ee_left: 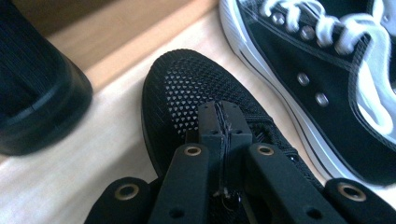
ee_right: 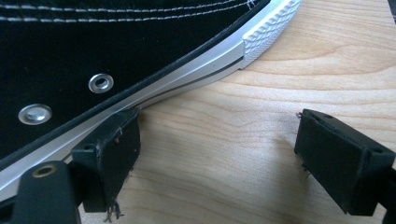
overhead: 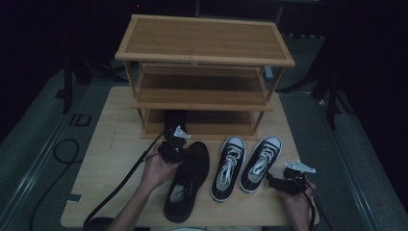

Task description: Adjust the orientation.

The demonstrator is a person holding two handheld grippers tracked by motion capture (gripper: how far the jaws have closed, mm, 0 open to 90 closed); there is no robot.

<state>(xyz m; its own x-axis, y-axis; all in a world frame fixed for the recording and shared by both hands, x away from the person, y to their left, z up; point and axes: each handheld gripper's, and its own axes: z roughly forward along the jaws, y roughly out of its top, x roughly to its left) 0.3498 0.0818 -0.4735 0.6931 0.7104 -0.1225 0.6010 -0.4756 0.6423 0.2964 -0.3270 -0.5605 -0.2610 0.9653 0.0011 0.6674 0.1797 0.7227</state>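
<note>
Pinching tongue of mesh shoe | left gripper jaws together on it, shoe on table before rack | right gripper jaws apart beside sneaker | light, soft upper, likely sags; heel collar seems firmer hold.

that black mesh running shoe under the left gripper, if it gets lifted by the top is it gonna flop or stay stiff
The black mesh running shoe probably sags somewhat: its woven toe looks soft and thin. It likely weighs little for its size, being mesh. The left gripper, its jaws shut together over the upper, could slip if it only pinches fabric. Its flat sole makes rolling unlikely.
</note>
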